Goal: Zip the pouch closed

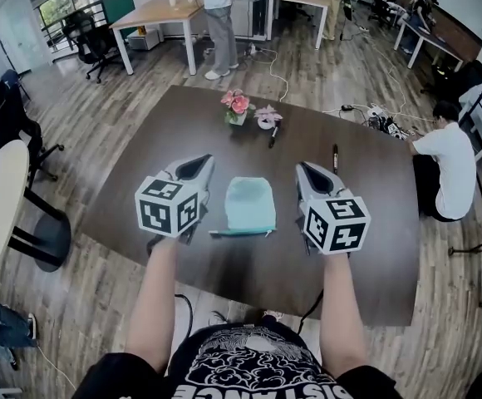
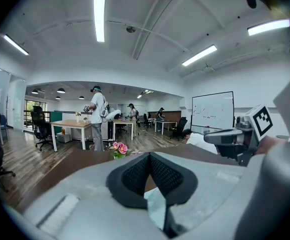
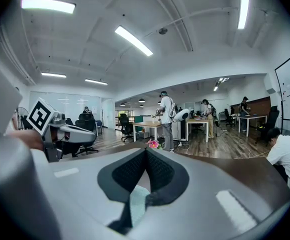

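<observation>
You held the left gripper [image 1: 194,167] and right gripper [image 1: 311,171] side by side above the dark table [image 1: 133,173], both pointing away from you and only slightly downward. The teal pouch [image 1: 250,204] lay flat on the table between them, its near edge running across from one gripper's side to the other's. In the left gripper view the black pads [image 2: 135,176] were pressed together at the tips; in the right gripper view the pads [image 3: 130,171] met the same way. A sliver of teal showed in the gap below each pair, but neither pair appeared to pinch the pouch. Pink flowers [image 1: 237,104] and a pen [image 1: 335,158] sat farther back on the table.
</observation>
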Demonstrator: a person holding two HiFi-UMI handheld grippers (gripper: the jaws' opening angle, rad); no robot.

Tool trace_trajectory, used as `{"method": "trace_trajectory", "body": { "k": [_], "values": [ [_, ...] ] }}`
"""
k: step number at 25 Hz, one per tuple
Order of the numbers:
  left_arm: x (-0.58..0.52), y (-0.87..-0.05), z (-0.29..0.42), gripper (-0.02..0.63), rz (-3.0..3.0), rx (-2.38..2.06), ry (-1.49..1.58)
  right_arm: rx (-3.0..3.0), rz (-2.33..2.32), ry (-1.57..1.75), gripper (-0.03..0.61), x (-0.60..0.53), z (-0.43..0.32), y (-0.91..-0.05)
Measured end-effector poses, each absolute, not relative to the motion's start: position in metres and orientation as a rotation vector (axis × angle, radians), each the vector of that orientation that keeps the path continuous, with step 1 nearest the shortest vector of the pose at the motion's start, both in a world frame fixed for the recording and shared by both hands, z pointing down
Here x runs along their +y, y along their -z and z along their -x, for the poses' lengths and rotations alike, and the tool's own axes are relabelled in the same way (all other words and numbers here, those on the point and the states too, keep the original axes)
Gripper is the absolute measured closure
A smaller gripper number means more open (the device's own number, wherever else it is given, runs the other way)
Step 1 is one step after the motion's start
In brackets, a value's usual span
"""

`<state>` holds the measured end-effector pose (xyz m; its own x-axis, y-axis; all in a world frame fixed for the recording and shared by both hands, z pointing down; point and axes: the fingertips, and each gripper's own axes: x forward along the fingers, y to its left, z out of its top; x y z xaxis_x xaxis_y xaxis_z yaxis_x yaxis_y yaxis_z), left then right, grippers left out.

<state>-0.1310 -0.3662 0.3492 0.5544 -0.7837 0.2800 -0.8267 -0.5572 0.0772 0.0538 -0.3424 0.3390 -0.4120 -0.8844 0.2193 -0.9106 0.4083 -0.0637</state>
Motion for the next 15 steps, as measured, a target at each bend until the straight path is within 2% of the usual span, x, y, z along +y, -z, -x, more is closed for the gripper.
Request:
{"method": "trace_trajectory", "body": {
  "k": [15],
  "values": [
    [-0.3672,-0.3505,0.14,0.609,-2.566,-1.386,-0.299,-2.501,-1.606,-0.268,0.578,-0.3422,-0.0552,-0.3444]
  ]
}}
